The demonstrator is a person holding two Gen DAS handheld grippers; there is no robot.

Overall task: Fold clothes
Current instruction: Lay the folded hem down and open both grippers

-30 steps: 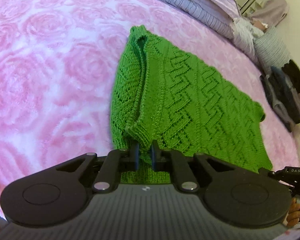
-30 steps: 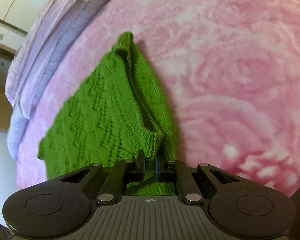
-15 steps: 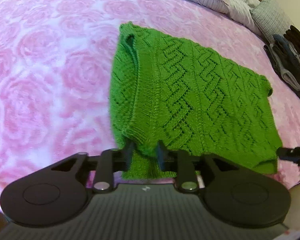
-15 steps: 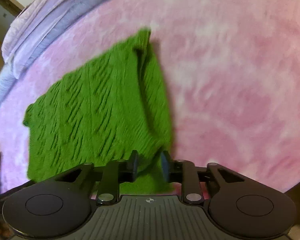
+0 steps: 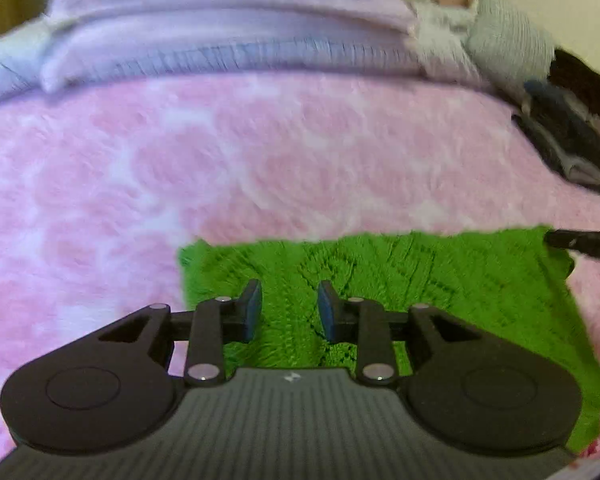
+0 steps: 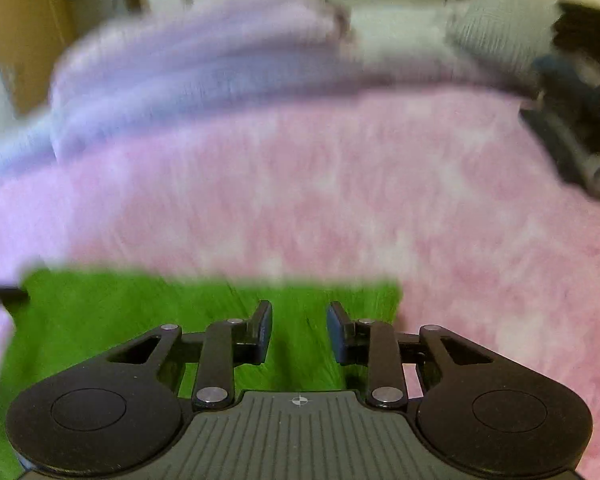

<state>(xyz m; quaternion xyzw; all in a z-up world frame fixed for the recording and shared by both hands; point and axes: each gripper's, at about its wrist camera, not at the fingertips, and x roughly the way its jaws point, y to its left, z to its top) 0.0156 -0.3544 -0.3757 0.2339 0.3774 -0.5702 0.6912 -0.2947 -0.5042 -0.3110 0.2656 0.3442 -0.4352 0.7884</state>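
- Left gripper (image 5: 288, 306): low centre of the left wrist view, jaws spread with nothing pinched, green knit showing in the gap
- Green knitted garment (image 5: 440, 280): lies flat on the pink rose-patterned blanket (image 5: 260, 152), filling the lower right of the left view and the lower left of the right view
- Right gripper (image 6: 299, 328): low centre of its blurred view, jaws spread, empty, over the garment's right edge
- Dark folded clothes (image 5: 572, 140): stacked at the upper right

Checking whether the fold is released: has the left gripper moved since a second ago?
Yes. The left gripper has let go and swung toward the pillows, now facing them squarely over the sweater.
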